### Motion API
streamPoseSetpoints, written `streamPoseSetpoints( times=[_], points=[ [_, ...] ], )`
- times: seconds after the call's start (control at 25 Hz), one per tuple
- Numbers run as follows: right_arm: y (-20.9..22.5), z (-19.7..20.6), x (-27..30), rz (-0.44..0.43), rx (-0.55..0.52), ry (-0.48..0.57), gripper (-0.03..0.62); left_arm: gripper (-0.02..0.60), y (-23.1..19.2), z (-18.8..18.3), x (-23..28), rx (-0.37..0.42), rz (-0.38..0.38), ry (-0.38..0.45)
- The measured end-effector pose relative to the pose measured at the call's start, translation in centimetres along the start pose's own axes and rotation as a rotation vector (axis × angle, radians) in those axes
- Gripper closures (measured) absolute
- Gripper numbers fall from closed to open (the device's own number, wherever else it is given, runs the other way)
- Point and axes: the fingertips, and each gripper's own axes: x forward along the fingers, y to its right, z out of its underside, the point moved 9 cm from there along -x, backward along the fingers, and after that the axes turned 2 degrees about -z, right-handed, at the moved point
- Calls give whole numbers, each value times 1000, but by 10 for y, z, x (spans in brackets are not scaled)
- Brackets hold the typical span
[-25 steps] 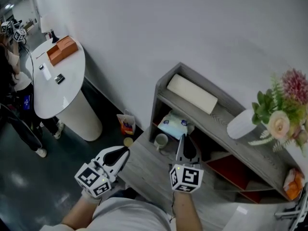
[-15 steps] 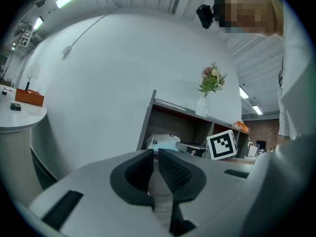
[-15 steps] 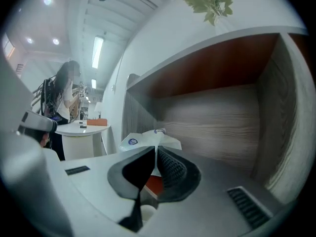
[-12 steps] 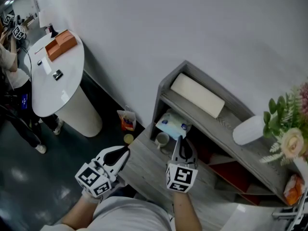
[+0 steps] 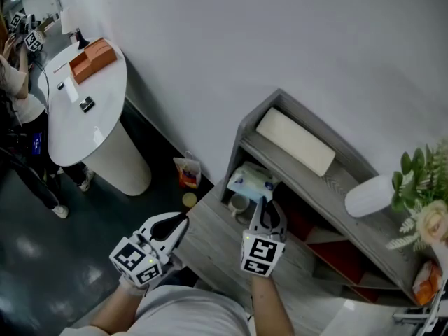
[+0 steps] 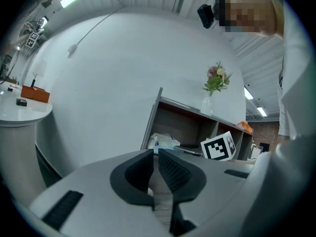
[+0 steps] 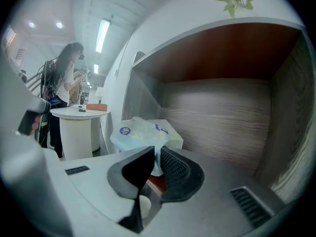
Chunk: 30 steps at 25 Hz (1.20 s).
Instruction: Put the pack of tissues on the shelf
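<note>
The pack of tissues, pale blue and white in a crinkled wrapper, hangs at the mouth of the grey shelf's left compartment. My right gripper is shut on its lower edge. In the right gripper view the pack fills the space just past the jaws, with the shelf's wooden back wall behind. My left gripper is shut and holds nothing, low and left of the shelf. From the left gripper the pack shows inside the shelf.
A white cup stands under the pack. On the shelf top lie a white block, a white vase and flowers. A round white table with an orange box and a person are far left. A snack bag lies on the floor.
The head view has swung, so the shelf and flowers slid right and down. My right gripper has stayed shut on the pack at the compartment mouth. The left gripper has not moved.
</note>
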Motion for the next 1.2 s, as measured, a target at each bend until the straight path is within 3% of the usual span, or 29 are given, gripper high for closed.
streamPoseSetpoints(
  times=[0.4,0.56,0.88,1.2],
  points=[
    [8,3,0,27,25,-16,558,563,3,2,4,-2,7,-8],
    [8,5,-2,19,39,-27,490,563,4,2,3,-2,6,-7],
    [13,3,-14,15,91,-15,479,563,7,1,-1,2,13,1],
    [25,-5,-51,9,190,42,497,563,23,-2,12,11,82,4]
  ],
)
